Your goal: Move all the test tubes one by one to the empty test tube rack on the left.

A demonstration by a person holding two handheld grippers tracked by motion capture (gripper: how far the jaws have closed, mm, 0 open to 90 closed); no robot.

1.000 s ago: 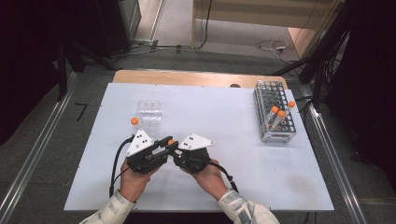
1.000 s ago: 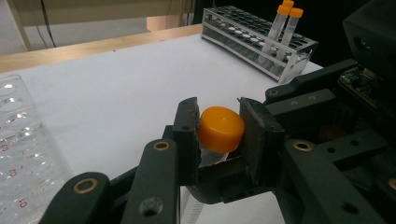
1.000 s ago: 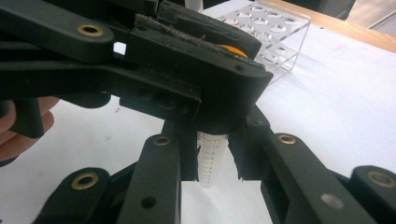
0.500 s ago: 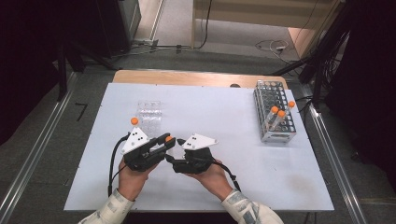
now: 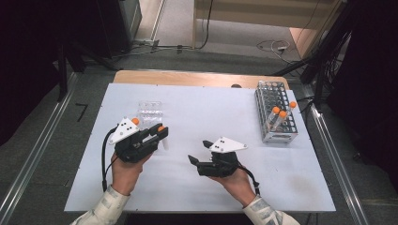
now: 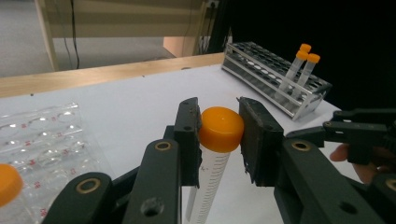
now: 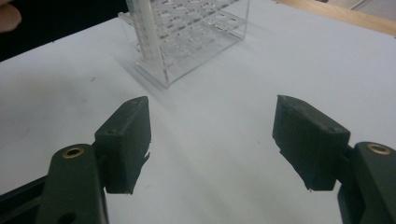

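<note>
Our left gripper (image 6: 219, 140) clamps its fingers on the orange-capped tube (image 6: 219, 133); our right gripper (image 7: 215, 144) has just been opening, fingers apart over bare worktop (image 7: 210, 186).

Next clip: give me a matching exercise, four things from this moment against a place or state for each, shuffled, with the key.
Things
1. left tongs
2. right tongs
3. metal rack
4. clear plastic rack

States or places
A. open, nothing between the jaws
B. at the table's right edge, holding orange-capped tubes
C. shut on the orange-capped tube
D. at the far left of the table, just beyond the left hand

Pairs: 1-C, 2-A, 3-B, 4-D
</note>
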